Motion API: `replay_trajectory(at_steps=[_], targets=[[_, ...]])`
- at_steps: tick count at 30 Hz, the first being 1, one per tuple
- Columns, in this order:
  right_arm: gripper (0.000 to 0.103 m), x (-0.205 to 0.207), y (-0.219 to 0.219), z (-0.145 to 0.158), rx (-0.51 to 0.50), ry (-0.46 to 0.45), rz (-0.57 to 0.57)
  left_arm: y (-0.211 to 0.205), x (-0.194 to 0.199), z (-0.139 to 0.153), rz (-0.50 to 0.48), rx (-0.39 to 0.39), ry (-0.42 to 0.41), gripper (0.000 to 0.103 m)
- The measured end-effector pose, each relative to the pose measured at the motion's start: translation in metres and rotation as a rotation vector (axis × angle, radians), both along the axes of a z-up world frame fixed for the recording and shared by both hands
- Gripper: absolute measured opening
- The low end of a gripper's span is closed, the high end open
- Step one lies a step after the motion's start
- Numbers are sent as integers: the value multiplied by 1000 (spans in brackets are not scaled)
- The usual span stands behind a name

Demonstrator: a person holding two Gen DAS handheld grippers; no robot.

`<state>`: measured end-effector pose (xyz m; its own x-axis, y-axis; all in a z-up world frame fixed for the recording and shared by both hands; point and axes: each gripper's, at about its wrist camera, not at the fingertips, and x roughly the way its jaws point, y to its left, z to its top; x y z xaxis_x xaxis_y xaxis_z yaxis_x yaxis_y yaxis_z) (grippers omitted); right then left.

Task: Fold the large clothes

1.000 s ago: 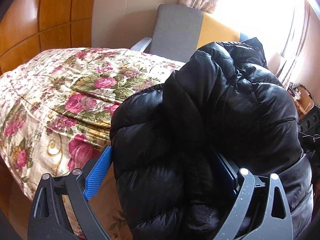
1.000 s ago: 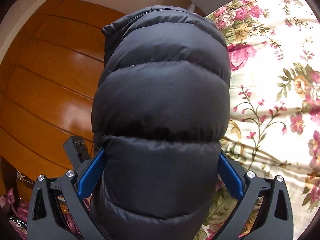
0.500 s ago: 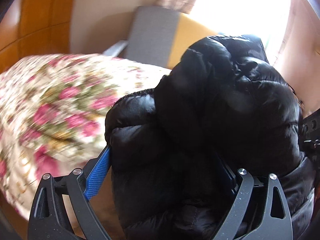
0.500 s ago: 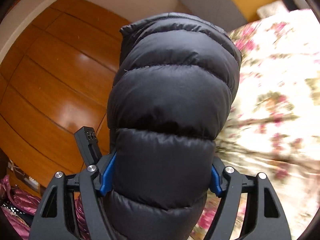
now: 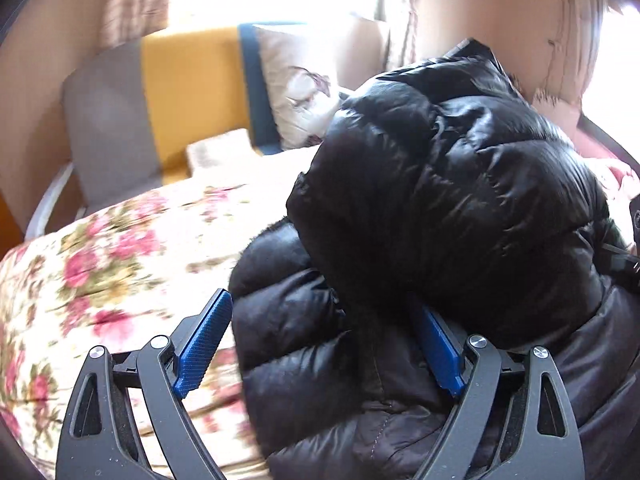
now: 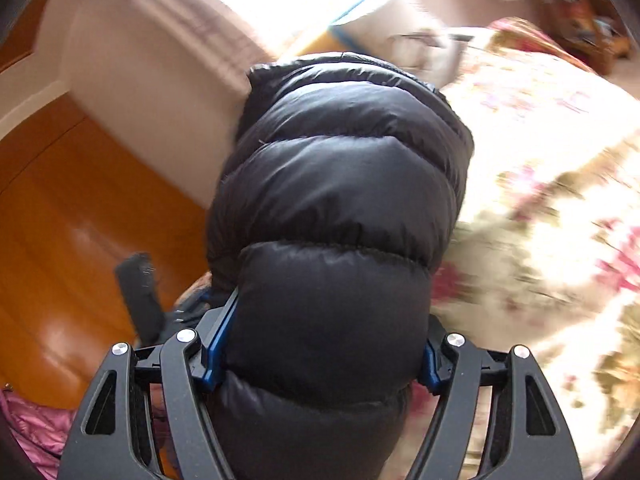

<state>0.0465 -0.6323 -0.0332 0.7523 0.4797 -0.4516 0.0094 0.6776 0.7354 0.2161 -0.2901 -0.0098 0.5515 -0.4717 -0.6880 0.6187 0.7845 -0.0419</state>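
We see the black puffer jacket (image 5: 440, 200) bunched up and held off the bed (image 5: 120, 248), filling the frame from the centre out to 3 o'clock in the left wrist view. Our left tool (image 5: 324, 348) has its blue pads (image 5: 204, 344) spread wide, with a thick fold of the jacket packed between them; the left pad shows bare blue beside the fabric, the right pad is pressed under an overhanging bulge, so the tool is clamped on the jacket.

In the right wrist view, a quilted roll of the jacket (image 6: 340, 200) rises from 6 o'clock toward 12 o'clock. Our right tool (image 6: 320, 356) squeezes this roll from both sides, the fabric bulging above and below the pads.

The floral bedspread lies at 9 o'clock of the jacket in the left view and at 3 o'clock in the right view. A grey and yellow chair (image 5: 152, 100) stands beyond the bed at 11 o'clock, with a pale cushion (image 5: 304, 92) just beside it. Wooden flooring (image 6: 80, 220) shows at 9 o'clock in the right view, and a pink garment (image 6: 28, 428) sits at 8 o'clock.
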Motion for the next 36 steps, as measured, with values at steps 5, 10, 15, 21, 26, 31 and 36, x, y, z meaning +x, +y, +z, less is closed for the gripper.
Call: replay_trajectory(at_steps=[5, 10, 15, 21, 26, 31, 36], targets=[[96, -16, -17, -24, -5, 73, -85, -7, -7, -4, -12, -7, -17, 87], [98, -24, -11, 25, -302, 148, -258, -3, -7, -3, -7, -16, -21, 87], [98, 8, 37, 76, -579, 144, -391, -8, -13, -2, 1, -32, -15, 88], [98, 105, 91, 66, -699, 204, -321, -5, -7, -7, 19, -28, -2, 87], [100, 160, 109, 25, -750, 276, -235, 8, 15, -28, 54, -66, 87, 88], [101, 163, 98, -2, -741, 292, -224, 12, 21, -35, 47, -117, 152, 88], [101, 142, 88, 18, -723, 257, -226, 22, 12, -22, 38, -120, 152, 88]])
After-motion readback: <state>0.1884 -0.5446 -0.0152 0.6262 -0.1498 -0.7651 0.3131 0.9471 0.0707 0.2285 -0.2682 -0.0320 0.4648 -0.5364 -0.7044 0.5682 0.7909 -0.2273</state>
